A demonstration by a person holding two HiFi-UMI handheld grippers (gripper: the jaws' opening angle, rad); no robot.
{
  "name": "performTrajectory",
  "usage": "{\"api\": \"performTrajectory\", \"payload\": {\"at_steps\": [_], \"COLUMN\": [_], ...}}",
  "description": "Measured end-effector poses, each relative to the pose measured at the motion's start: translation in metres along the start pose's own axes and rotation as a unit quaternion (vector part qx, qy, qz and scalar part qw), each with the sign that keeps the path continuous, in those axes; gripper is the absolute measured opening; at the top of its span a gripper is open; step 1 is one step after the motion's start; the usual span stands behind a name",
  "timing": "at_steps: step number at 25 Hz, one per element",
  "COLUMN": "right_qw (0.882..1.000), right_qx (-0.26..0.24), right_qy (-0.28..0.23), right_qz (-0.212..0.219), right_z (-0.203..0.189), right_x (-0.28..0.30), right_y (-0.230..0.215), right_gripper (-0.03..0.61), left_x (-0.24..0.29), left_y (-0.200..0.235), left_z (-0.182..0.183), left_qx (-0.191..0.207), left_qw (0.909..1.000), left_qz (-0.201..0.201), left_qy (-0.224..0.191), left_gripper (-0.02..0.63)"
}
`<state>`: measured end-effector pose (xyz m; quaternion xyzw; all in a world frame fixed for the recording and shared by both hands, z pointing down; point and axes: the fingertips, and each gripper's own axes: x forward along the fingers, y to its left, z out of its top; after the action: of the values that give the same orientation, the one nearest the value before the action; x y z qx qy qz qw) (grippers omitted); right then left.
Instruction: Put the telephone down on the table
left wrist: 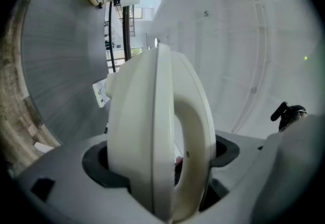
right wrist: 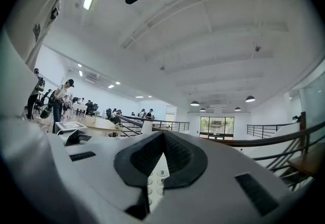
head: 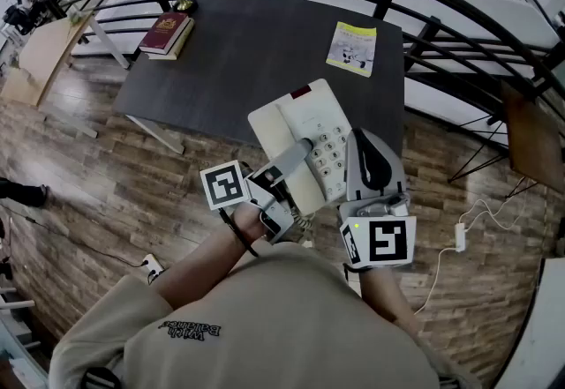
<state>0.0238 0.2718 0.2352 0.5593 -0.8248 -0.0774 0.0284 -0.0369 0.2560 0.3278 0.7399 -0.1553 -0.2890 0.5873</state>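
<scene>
A cream desk telephone (head: pixel 305 136) with a handset and a keypad hangs in the air at the near edge of the dark table (head: pixel 247 52), held from both sides. My left gripper (head: pixel 296 162) is shut on its handset side. In the left gripper view the phone's body (left wrist: pixel 152 131) fills the gap between the black pads (left wrist: pixel 96 164). My right gripper (head: pixel 364 153) is shut on the phone's keypad edge. In the right gripper view a thin strip of keypad (right wrist: pixel 158 174) shows between the nearly closed pads (right wrist: pixel 183 157).
On the table lie a red book (head: pixel 165 33) at the far left, a lamp base (head: pixel 183 1) behind it, and a yellow booklet (head: pixel 353 48) at the far right. A black railing (head: pixel 441 21) curves behind. A white cable and adapter (head: pixel 459 237) lie on the wooden floor.
</scene>
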Motion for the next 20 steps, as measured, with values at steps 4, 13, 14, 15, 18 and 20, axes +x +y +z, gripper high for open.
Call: {"api": "performTrajectory", "payload": {"at_steps": [4, 13, 14, 15, 18, 20], "right_qw": [1.000, 1.000, 1.000, 1.000, 1.000, 1.000], "right_qx": [0.002, 0.018, 0.017, 0.017, 0.016, 0.017], "right_qy": [0.002, -0.005, -0.005, -0.005, -0.004, -0.003], "right_qz": [0.001, 0.001, 0.002, 0.003, 0.004, 0.004], "right_z": [-0.001, -0.002, -0.002, -0.003, -0.008, -0.011], "right_x": [0.003, 0.005, 0.005, 0.006, 0.004, 0.002], "right_y": [0.002, -0.001, -0.001, -0.002, -0.006, -0.010], "right_gripper": [0.002, 0.002, 0.002, 0.002, 0.002, 0.002], "left_x": [0.000, 0.002, 0.001, 0.001, 0.003, 0.006], "left_y": [0.002, 0.005, 0.006, 0.006, 0.008, 0.010], "left_z": [0.001, -0.002, -0.002, -0.003, -0.006, -0.010], "left_qx": [0.002, 0.002, 0.002, 0.003, 0.010, 0.009], "left_qw": [1.0000, 0.9999, 0.9999, 0.9999, 0.9998, 0.9998], "left_qz": [0.003, 0.007, 0.007, 0.007, 0.009, 0.012], "left_qy": [0.006, 0.013, 0.014, 0.015, 0.016, 0.013], "left_gripper": [0.442, 0.442, 0.442, 0.442, 0.442, 0.442]}}
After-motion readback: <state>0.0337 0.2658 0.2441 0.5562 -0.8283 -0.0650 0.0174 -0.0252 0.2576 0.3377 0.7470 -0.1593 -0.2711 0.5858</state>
